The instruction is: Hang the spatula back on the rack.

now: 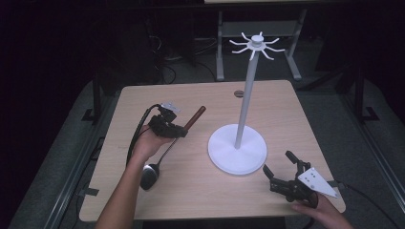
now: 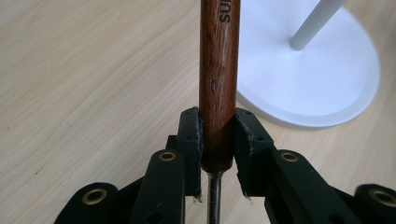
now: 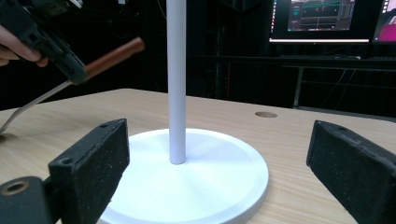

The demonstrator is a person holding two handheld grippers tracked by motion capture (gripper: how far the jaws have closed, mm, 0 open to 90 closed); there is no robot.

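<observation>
The left gripper (image 1: 168, 125), jaws pinching the brown wooden handle of a long metal ladle (image 2: 218, 84), lifts it left of the white hook-topped stand (image 1: 237, 148) on the bench. The right gripper (image 1: 282, 171) waits near the stand's base, jaws spread. Next, likely, hanging the ladle on a hook.

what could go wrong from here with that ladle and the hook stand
1. The left gripper clamps the ladle only at the bottom end of its wooden handle, so the long utensil may pivot or slip as it lifts.
2. The bowl end sits low by the forearm and may drag on the table.
3. The stand is tall on a narrow pole; bumping its hooks might tip it, since the open right gripper isn't holding the base.
</observation>
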